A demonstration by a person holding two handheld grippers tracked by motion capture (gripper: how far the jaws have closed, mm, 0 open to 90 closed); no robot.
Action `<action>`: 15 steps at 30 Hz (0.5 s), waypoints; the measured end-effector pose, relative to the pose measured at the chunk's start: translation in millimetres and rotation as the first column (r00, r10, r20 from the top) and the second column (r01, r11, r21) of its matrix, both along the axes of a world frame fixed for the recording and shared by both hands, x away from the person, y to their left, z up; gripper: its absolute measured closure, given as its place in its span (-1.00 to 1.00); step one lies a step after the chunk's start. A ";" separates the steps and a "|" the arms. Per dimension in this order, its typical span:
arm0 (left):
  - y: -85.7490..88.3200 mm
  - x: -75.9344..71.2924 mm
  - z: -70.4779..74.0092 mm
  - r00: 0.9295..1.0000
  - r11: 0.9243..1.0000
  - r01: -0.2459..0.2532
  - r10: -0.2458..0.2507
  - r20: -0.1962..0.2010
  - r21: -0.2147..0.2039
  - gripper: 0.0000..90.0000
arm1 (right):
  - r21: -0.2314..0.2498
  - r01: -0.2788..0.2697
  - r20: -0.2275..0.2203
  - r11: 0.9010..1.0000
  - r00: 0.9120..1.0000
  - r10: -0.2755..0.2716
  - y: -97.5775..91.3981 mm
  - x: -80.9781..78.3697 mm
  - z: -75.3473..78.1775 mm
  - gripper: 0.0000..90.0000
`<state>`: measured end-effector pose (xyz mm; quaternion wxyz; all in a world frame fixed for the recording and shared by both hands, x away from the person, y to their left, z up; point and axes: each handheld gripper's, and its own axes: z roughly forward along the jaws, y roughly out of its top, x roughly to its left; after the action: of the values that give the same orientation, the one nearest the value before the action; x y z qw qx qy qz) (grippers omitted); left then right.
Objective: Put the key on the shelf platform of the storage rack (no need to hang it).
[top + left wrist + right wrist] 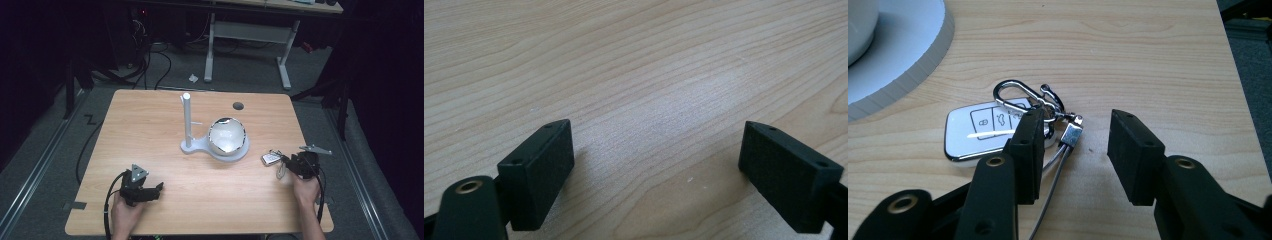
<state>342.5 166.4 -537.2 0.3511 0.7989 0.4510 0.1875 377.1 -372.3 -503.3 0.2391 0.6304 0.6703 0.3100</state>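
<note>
Both hand-held grippers gape, holding nothing; right hand-held gripper (pixel 1073 150) by key fob (pixel 983 131) near table (pixel 165 210) edge.

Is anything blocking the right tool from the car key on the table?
Nothing visible. The right tool is open right at the car key, one jaw over its ring end, the strap lying between the jaws. The white stand sits apart to the side.

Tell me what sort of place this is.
Probably a lab or workshop set up for recording. A lone wooden table stands on grey carpet among loose floor cables, a bare desk frame behind it, with dark surroundings.
</note>
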 end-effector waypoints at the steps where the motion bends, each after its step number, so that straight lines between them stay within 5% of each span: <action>1: 0.1 0.0 0.1 1.000 1.000 0.001 -0.001 -0.001 0.000 -0.67 | -0.003 -0.004 0.000 1.000 1.000 0.004 0.2 1.3 -0.1 0.31; 15: 0.1 0.0 0.1 1.000 1.000 0.001 -0.001 -0.001 0.000 -0.67 | -0.032 0.013 -0.056 0.999 0.998 -0.014 2.8 14.8 -11.2 0.42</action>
<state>342.5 166.4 -537.1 0.3508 0.7993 0.4508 0.1869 391.9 -369.5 -514.5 0.2322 0.6396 0.6771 0.2801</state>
